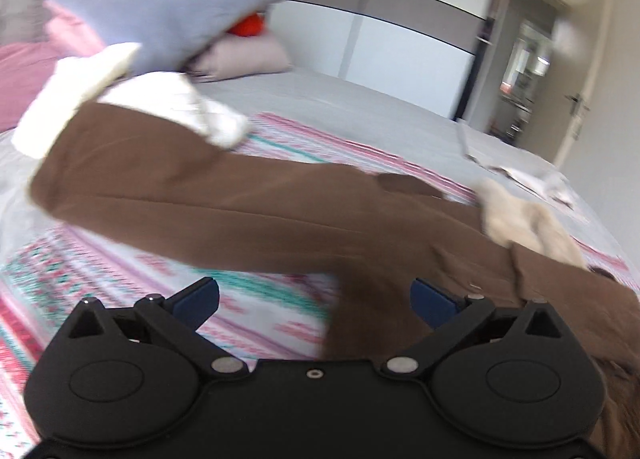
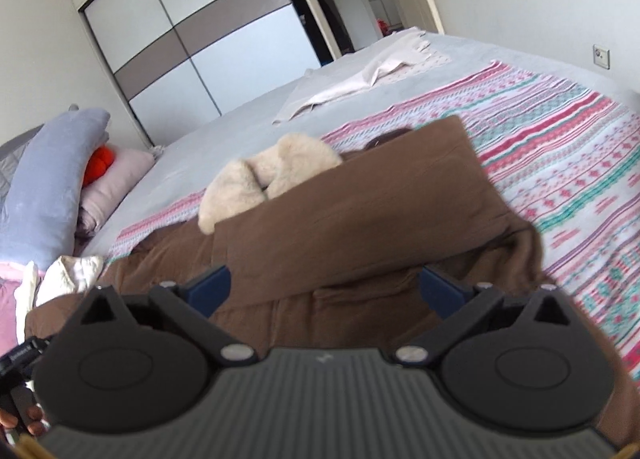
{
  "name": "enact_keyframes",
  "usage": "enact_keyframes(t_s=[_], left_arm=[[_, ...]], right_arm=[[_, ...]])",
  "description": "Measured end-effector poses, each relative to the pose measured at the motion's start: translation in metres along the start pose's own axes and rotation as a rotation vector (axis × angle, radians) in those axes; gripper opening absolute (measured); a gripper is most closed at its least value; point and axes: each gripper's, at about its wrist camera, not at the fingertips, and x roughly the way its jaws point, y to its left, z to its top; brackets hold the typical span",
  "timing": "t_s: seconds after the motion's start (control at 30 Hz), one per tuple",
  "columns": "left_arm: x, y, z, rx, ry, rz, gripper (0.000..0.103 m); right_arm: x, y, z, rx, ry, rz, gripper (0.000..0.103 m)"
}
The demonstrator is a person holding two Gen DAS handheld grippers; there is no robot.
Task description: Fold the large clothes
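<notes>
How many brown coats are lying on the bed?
1. The brown coat lies on the striped blanket, partly folded, its cream fur collar toward the pillows. Other clothes may be hidden.

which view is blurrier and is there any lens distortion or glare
Left wrist view: heavy motion smear across the brown coat and patterned blanket; only the hand-held gripper is sharp. Right wrist view: clearer, mildly soft. Both bend the wardrobe lines, fisheye style. No strong glare; even daylight.
</notes>
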Motion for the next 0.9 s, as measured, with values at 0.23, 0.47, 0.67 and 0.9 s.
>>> enact_keyframes(t_s=[0.23, 0.47, 0.67, 0.9], left_arm=[[0.024, 0.1, 0.008, -0.157, -0.094, 0.092, 0.103], [0.053, 0.187, 0.007, -0.51, -0.124, 0.044, 0.1], [0.073, 0.205, 0.02, -0.662, -0.204, 0.065, 0.057], [0.056, 0.164, 0.051, -0.462, -0.311, 0.214, 0.007]], right_arm=[[0.029, 0.012, -0.022, -0.088, 0.065, -0.021, 0.103], [0.045, 0.001, -0.025, -0.028, 0.097, -0.04, 0.103], [0.058, -0.001, -0.026, -0.017, 0.134, -0.033, 0.103], [0.06, -0.01, -0.02, 0.009, 0.124, -0.017, 0.103]])
